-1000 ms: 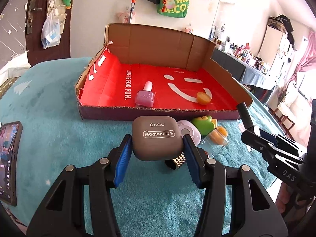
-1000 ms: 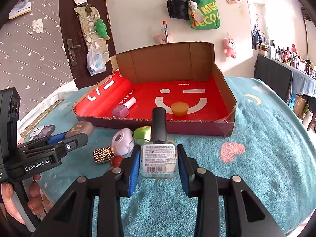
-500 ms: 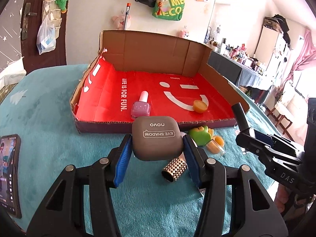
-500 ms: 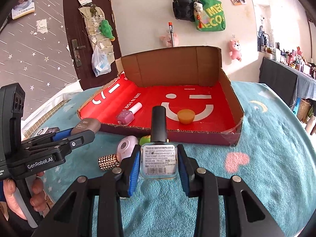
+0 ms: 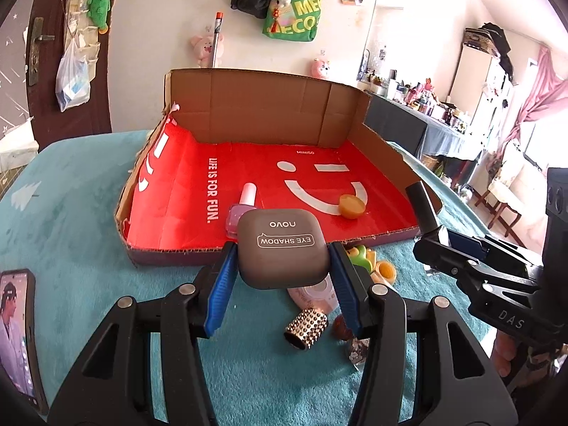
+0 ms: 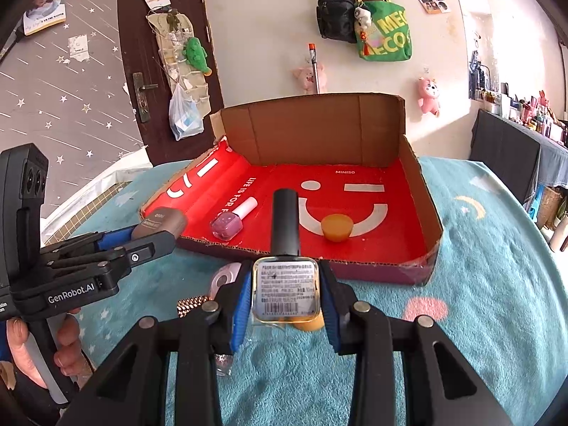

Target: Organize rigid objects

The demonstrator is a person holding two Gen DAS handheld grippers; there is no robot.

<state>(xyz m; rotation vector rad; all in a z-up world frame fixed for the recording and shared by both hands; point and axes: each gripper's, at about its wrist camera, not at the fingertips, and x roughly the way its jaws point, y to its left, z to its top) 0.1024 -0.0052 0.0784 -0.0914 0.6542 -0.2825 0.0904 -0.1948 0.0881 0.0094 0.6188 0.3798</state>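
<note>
Left gripper [image 5: 282,277] has its jaws clamped on a taupe Novo eye shadow case [image 5: 282,248], held up just short of the box's front wall. Right gripper [image 6: 284,294] is squeezed around a clear nail polish bottle [image 6: 284,289] with a tall black cap, label facing the camera.

Down on the teal fuzzy cloth [image 5: 88,213] there's a gold studded tube [image 5: 306,328], a pale pink round thing [image 5: 316,293] and a green toy [image 5: 362,254], all bunched near each other.

Further back, the red-lined Miniso cardboard box [image 6: 319,131] holds a pink nail polish [image 6: 230,222] lying on its side and an orange cap [image 6: 336,227].
</note>
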